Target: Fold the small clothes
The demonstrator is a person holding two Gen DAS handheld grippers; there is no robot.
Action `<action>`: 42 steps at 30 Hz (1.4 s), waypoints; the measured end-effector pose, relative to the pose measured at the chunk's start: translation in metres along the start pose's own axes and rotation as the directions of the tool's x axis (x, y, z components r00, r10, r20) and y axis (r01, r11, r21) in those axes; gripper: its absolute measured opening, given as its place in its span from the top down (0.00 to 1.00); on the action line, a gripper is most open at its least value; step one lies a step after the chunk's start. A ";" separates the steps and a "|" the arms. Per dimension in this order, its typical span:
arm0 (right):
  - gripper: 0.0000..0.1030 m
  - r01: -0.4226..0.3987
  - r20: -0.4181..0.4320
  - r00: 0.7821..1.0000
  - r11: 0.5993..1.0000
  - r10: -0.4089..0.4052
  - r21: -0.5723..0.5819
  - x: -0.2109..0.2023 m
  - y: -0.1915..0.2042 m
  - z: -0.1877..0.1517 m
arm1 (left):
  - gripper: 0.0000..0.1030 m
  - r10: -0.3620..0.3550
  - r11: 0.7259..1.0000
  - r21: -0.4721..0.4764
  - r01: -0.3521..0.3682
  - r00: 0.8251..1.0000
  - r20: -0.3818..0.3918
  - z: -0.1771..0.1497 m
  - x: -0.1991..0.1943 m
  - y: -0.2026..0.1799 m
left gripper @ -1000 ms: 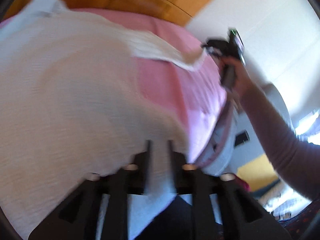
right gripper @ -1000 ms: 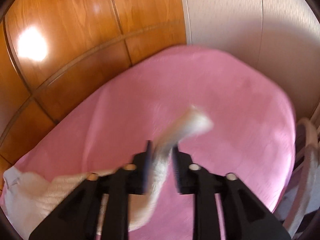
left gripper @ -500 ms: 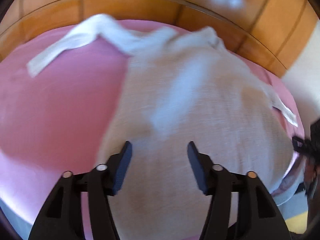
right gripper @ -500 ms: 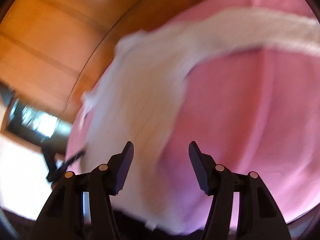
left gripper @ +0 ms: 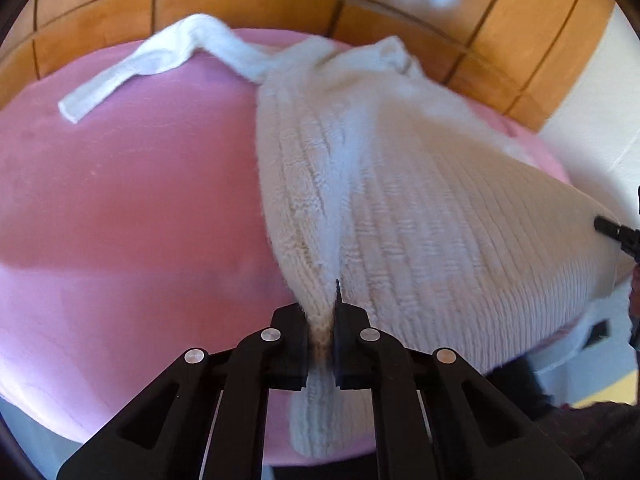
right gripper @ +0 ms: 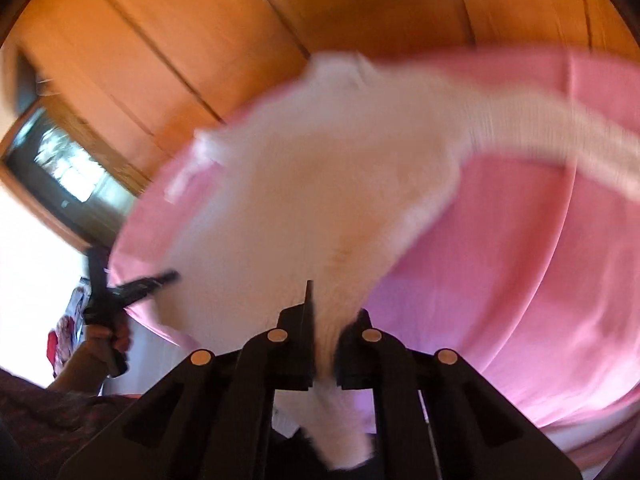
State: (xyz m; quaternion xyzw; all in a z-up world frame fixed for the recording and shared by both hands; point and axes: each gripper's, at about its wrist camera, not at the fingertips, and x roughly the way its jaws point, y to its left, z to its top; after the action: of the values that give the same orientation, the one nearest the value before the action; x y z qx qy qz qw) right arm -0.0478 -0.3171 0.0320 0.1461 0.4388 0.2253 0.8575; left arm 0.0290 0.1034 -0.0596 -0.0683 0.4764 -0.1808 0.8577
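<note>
A cream ribbed knit sweater (left gripper: 400,200) lies spread on the pink bed cover (left gripper: 120,200), one sleeve (left gripper: 160,56) stretched to the far left. My left gripper (left gripper: 322,320) is closing, its pads pinching a bunched fold of the near hem. In the blurred right wrist view the sweater (right gripper: 312,184) runs away from my right gripper (right gripper: 326,328), whose jaws are closing with the hem's other corner pressed between them. The right gripper's tip (left gripper: 616,234) shows at the sweater's right edge. A hand (right gripper: 108,340) holds the left gripper (right gripper: 136,284) at the far corner.
A wooden panelled headboard (left gripper: 240,4) rises behind the bed. A white wall (left gripper: 600,100) stands on the right. A dark framed opening (right gripper: 60,168) sits beside the wood panels. The bed's near edge (left gripper: 120,432) drops off just under my left gripper.
A second ago both grippers held cloth; half a second ago both stood open over the sweater. Now each has shut on the near hem, and the views have swung round.
</note>
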 end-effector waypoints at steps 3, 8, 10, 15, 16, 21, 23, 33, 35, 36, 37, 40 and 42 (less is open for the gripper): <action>0.95 0.108 -0.115 0.988 0.994 -0.106 0.011 0.021 -0.013 -0.016 | 0.93 -0.016 1.000 0.009 0.017 0.999 -0.036 -0.013 -0.003 -0.007; 0.94 0.258 -0.262 0.939 0.959 -0.221 0.116 0.074 -0.052 -0.043 | 0.90 -0.008 1.000 -0.007 0.008 0.998 -0.062 -0.018 -0.003 -0.009; 0.83 0.277 -0.271 0.932 0.955 -0.239 0.110 0.080 -0.052 -0.041 | 0.78 0.005 0.999 -0.031 -0.006 0.999 -0.039 -0.014 -0.010 -0.003; 0.50 0.366 -0.164 0.921 0.929 -0.353 0.055 0.067 -0.036 -0.008 | 0.43 0.094 0.982 -0.169 -0.078 0.991 0.090 0.009 -0.034 0.036; 0.47 0.373 -0.143 0.921 0.926 -0.363 0.049 0.070 -0.034 -0.005 | 0.43 0.103 0.976 -0.203 -0.080 0.989 0.103 0.016 -0.035 0.045; 0.38 0.283 -0.073 0.957 0.959 -0.281 0.027 0.106 -0.005 0.020 | 0.43 0.258 0.922 -0.331 -0.200 0.956 0.142 0.062 -0.032 0.090; 0.39 0.228 -0.080 0.971 0.973 -0.226 0.016 0.137 0.011 0.027 | 0.43 0.320 0.898 -0.356 -0.257 0.938 0.130 0.079 -0.030 0.109; 0.22 0.186 -0.116 0.973 0.974 -0.201 -0.126 0.230 0.066 0.028 | 0.40 0.359 0.674 -0.718 -0.173 0.927 0.113 0.134 -0.030 0.241; 0.16 0.178 -0.111 0.975 0.975 -0.193 -0.131 0.235 0.063 0.026 | 0.32 0.372 0.647 -0.739 -0.188 0.924 0.091 0.143 -0.020 0.258; 0.14 0.176 -0.110 0.975 0.975 -0.191 -0.134 0.237 0.062 0.025 | 0.32 0.355 0.640 -0.748 -0.176 0.931 0.084 0.147 -0.012 0.266; 0.13 0.184 -0.107 0.974 0.971 -0.201 -0.150 0.239 0.063 0.024 | 0.32 0.344 0.635 -0.753 -0.172 0.936 0.076 0.150 -0.007 0.271; 0.08 0.198 -0.104 0.970 0.963 -0.220 -0.184 0.242 0.068 0.022 | 0.70 0.322 0.644 -0.747 -0.165 0.944 0.069 0.165 0.021 0.279; 0.07 0.206 -0.100 0.969 0.960 -0.228 -0.189 0.244 0.070 0.022 | 0.96 0.322 0.673 -0.717 -0.181 0.944 0.064 0.174 0.028 0.277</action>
State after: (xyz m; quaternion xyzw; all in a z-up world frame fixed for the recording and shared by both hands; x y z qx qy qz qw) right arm 0.0776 -0.1333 -0.0915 0.0063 0.4816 0.1764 0.8585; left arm 0.2568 0.3400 -0.0684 -0.3390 0.4318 0.1415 0.8238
